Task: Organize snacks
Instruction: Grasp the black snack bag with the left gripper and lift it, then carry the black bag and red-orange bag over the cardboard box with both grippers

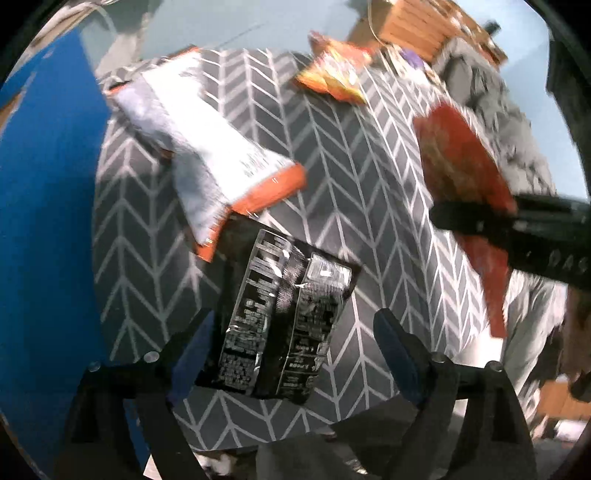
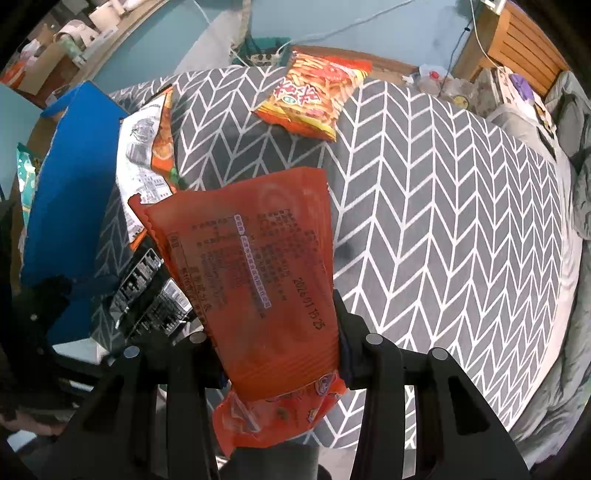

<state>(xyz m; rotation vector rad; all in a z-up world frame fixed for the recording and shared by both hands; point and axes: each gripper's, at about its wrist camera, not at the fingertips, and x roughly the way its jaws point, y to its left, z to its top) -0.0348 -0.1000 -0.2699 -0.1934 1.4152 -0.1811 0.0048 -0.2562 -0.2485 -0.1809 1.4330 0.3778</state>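
Observation:
My right gripper (image 2: 273,343) is shut on an orange-red snack pack (image 2: 258,273) and holds it above the grey chevron cloth (image 2: 443,221); the pack also shows in the left wrist view (image 1: 465,170). My left gripper (image 1: 291,336) is open, its fingers either side of a black snack bag (image 1: 284,317) lying near the cloth's front edge; the black bag shows in the right wrist view (image 2: 151,295) too. A white-and-orange bag (image 1: 207,147) lies beyond it, also in the right wrist view (image 2: 147,162). An orange-yellow chip bag (image 2: 314,96) lies at the far edge, also in the left wrist view (image 1: 332,74).
A blue box (image 2: 70,192) stands along the cloth's left side (image 1: 44,221). A wooden headboard (image 2: 517,40) and grey bedding (image 2: 569,129) lie to the right. Shelves with boxes and rolls are at the far left (image 2: 74,33).

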